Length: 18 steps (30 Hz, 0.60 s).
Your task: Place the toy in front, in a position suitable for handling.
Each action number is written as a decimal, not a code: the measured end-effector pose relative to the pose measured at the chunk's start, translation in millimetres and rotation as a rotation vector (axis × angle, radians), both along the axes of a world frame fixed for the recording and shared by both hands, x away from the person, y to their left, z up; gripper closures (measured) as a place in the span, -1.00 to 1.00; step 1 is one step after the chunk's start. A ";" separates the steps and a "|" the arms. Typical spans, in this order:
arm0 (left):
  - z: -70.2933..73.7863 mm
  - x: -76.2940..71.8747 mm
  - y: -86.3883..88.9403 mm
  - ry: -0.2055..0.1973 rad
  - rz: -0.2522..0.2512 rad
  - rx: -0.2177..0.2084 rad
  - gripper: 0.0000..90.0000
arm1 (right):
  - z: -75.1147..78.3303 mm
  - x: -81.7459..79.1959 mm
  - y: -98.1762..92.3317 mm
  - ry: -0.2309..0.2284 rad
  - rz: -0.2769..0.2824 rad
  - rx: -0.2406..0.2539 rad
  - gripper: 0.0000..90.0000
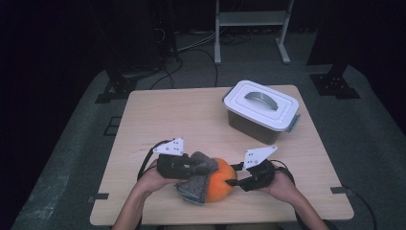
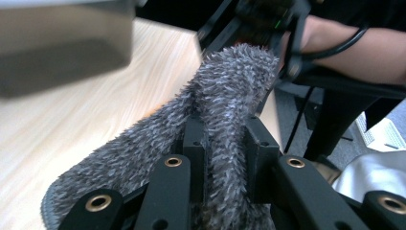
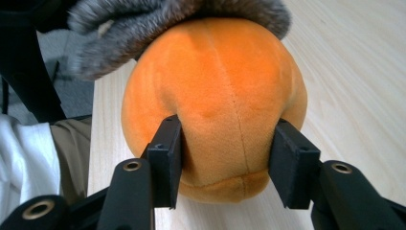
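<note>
Starting at the left of the high view, we are seeing the left gripper [image 1: 198, 165] coming in over the wooden table [image 1: 158, 120] from the person's left hand [image 1: 152, 179], its 2 jaws pressing together on a fold of the grey fuzzy cloth [image 1: 196, 184]. In the left gripper view we are looking along those jaws, and the grey fuzzy cloth [image 2: 225, 96] is running up between them, pinched tightly, with its shaggy pile spilling out on both sides. Moving rightward, the cloth is draping over the top and left side of the orange plush ball [image 1: 220, 186], which is sitting on the table near the front edge, between the 2 grippers. Next we are coming to the right gripper [image 1: 235, 182], held in the right hand [image 1: 282, 187]. In the right gripper view its 2 jaws are flanking the lower part of the orange plush ball [image 3: 215, 100], with both pads denting the soft fabric, so they are squeezing it. Farther right and well back on the table, a white lidded box [image 1: 261, 111] with a grey handle is standing apart from everything else.
</note>
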State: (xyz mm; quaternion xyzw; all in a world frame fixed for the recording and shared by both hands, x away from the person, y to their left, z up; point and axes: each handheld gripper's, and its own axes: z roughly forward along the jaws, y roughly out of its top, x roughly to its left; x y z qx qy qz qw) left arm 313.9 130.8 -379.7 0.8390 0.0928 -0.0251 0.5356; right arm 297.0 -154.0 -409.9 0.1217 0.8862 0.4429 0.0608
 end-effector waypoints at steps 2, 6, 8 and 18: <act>5.8 -5.2 -8.9 -0.021 -0.025 0.001 0.66 | 3.7 -4.5 6.4 -0.032 0.000 -0.016 0.12; 3.0 -7.7 -17.5 -0.018 -0.033 0.028 0.65 | 6.2 -12.7 15.5 -0.079 0.010 -0.040 0.13; -1.3 -4.2 -14.1 -0.013 -0.017 0.042 0.65 | 3.6 -12.1 12.9 -0.084 0.010 -0.038 0.18; -10.2 5.2 7.0 0.021 0.032 0.037 0.65 | 3.4 -9.2 9.2 -0.075 0.008 -0.007 0.21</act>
